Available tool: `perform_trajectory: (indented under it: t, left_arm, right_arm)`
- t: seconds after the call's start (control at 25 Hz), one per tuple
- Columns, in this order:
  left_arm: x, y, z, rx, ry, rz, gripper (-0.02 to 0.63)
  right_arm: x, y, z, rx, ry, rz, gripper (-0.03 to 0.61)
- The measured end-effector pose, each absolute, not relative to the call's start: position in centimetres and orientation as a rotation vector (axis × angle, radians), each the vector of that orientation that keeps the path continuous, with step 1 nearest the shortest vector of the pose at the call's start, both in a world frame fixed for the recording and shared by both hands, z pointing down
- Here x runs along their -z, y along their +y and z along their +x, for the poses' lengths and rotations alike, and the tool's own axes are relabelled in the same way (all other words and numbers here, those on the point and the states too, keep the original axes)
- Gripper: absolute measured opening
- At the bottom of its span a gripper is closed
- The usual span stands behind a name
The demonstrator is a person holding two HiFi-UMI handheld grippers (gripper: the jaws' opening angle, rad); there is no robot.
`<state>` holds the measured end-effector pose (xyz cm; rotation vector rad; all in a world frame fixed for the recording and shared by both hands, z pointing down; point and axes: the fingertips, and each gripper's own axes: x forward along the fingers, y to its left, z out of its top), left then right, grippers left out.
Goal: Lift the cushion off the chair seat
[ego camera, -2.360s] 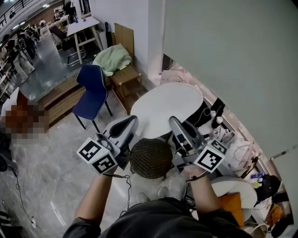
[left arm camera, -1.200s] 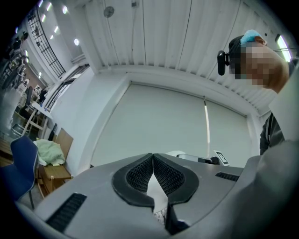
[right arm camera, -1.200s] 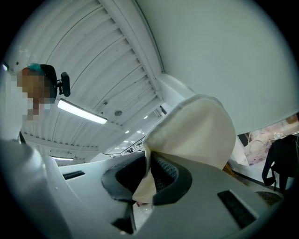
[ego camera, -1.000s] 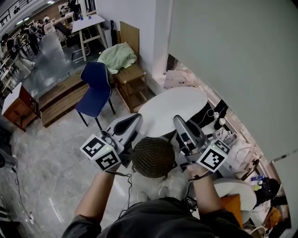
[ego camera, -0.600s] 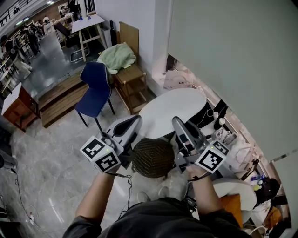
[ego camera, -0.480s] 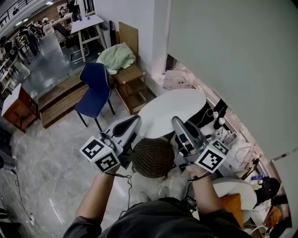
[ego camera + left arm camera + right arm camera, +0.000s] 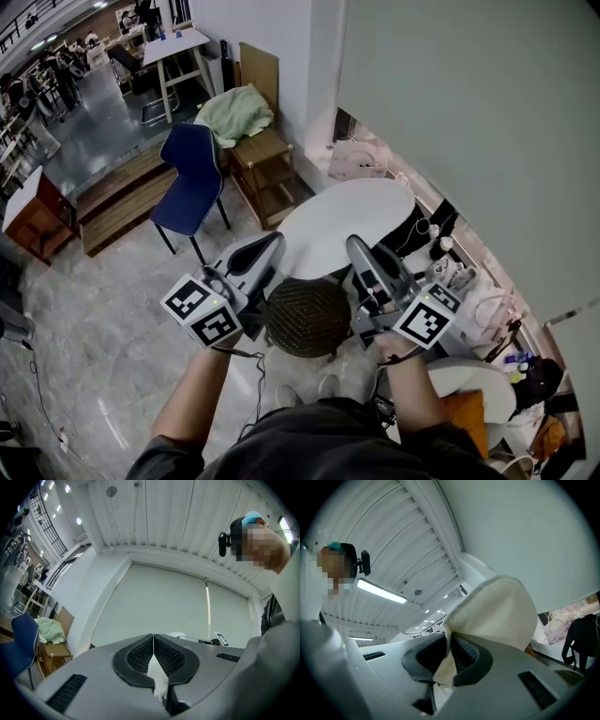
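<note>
A white round cushion (image 7: 342,217) hangs above a dark woven chair seat (image 7: 305,317), held by its near edge from both sides. My left gripper (image 7: 272,247) is shut at the cushion's left edge. In the left gripper view the pads (image 7: 140,656) meet, with a sliver of white cloth (image 7: 157,674) between them. My right gripper (image 7: 356,247) is shut on the right edge. The right gripper view shows the cream cushion (image 7: 497,616) bulging up from its pinched jaws (image 7: 449,658).
A blue chair (image 7: 192,183) and a wooden chair with a green cloth (image 7: 234,114) stand at the back left. A pale wall (image 7: 469,112) runs along the right, with bags and small items at its foot. A white stool (image 7: 473,380) stands at the near right.
Both grippers and the cushion keep their places. Only the head view has shifted a little since the earliest frame.
</note>
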<state>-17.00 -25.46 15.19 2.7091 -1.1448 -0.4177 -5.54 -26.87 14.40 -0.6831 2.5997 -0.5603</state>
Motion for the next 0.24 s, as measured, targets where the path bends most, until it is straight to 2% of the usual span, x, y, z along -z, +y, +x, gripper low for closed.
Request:
perform_trajectory:
  t: [0.24]
  left_arm:
    - [-15.06,-25.52,-17.18,0.419,-1.143,2.708,0.011]
  right_arm:
    - [-14.39,-26.91,-5.69,0.571,2.597,-0.684,0.035]
